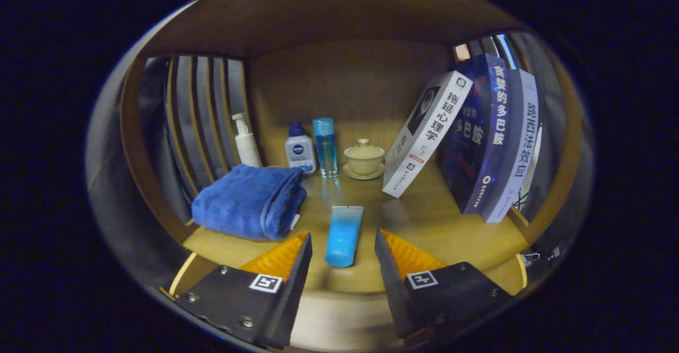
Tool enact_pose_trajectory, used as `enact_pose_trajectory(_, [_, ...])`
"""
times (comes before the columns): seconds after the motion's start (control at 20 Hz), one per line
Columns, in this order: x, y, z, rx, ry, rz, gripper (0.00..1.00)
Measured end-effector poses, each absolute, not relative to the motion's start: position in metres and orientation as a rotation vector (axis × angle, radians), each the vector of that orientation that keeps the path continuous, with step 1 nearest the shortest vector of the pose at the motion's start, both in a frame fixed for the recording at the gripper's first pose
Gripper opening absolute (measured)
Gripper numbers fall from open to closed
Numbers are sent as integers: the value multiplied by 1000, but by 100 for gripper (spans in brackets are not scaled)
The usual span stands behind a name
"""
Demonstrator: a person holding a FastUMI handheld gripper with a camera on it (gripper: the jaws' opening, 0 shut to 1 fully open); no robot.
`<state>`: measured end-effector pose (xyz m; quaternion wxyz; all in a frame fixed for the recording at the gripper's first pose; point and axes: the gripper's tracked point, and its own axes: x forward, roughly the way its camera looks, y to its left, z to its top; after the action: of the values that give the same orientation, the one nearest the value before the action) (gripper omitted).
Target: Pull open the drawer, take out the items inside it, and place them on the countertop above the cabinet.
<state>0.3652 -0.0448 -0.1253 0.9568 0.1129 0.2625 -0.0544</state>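
Gripper [342,247] fingers are spread wide, nothing held. Between and just ahead of them a blue tube [344,234] lies flat on the wooden countertop [424,220], long axis running straight away from the gripper, cap end nearest. Beside the tube, a folded blue towel [248,200] is seen.

A home-like booth: a wooden bench [424,220] carries a folded towel [246,200], toiletry bottles [299,152], a lidded teacup [364,157] and leaning books [477,135].
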Motion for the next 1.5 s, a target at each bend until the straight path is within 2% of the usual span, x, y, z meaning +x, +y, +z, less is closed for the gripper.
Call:
enact_pose_trajectory(0.25, [316,-19,-97,237,446,-41,74])
enact_pose_trajectory(0.45, [266,-13,-83,192,352,-48,100])
enact_pose_trajectory(0.95, [145,-17,-119,39,265,-126,100])
enact_pose_trajectory(1.25, [116,-10,-156,23,314,-127,100])
enact_pose_trajectory(1.5, [121,-1,-179,22,354,-111,100])
